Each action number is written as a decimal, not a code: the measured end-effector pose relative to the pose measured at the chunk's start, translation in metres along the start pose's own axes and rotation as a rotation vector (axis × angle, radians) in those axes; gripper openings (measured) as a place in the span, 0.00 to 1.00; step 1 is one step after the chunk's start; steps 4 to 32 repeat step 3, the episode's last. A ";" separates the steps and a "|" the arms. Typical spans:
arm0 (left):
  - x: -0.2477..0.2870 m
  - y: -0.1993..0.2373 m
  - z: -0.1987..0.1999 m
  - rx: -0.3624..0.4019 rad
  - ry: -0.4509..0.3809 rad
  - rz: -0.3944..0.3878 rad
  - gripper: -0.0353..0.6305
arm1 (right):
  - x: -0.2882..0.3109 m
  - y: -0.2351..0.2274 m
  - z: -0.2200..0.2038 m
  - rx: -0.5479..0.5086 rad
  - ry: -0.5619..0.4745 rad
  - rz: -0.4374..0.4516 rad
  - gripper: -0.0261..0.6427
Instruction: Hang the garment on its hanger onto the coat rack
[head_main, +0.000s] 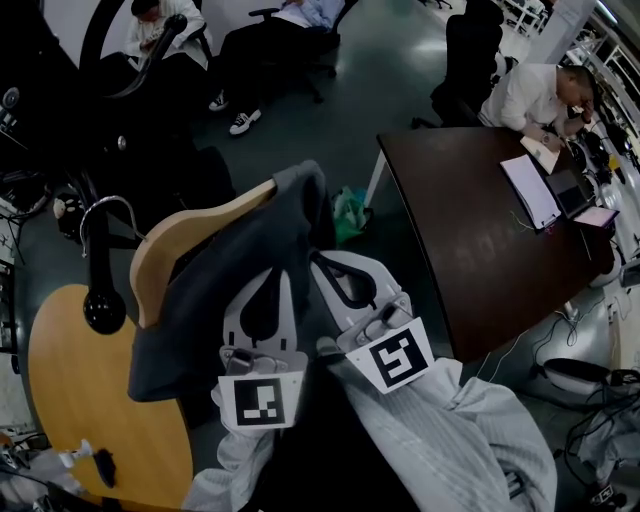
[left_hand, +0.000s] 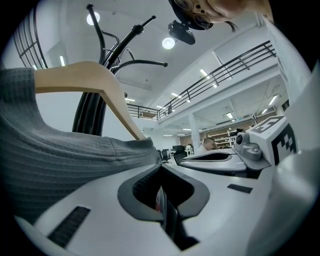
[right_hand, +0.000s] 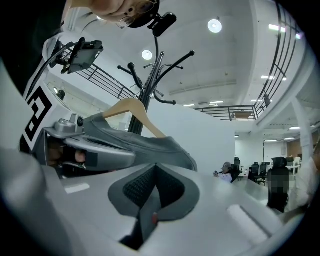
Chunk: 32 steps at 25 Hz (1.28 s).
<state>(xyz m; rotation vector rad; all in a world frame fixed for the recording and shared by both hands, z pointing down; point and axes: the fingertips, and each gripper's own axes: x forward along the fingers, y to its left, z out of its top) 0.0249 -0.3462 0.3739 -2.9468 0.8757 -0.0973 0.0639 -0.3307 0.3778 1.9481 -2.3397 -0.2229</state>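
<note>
This looks like a large open-plan office, though it could be a lab workspace. A person in a white shirt (head_main: 528, 95) sits writing at a dark brown surface (head_main: 460, 240) with papers (head_main: 531, 190) and what looks like a laptop (head_main: 572, 188). Black office chairs (right_hand: 257, 171) stand beyond. A railed mezzanine (left_hand: 225, 75) and round ceiling lights (right_hand: 215, 25) are overhead.
</note>
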 end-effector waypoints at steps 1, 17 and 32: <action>0.001 0.000 0.000 0.000 0.001 -0.003 0.06 | 0.000 -0.001 0.000 0.002 0.002 -0.001 0.04; 0.003 -0.001 0.000 0.001 0.007 -0.009 0.06 | 0.001 -0.003 0.000 0.003 0.005 -0.006 0.04; 0.003 -0.001 0.000 0.001 0.007 -0.009 0.06 | 0.001 -0.003 0.000 0.003 0.005 -0.006 0.04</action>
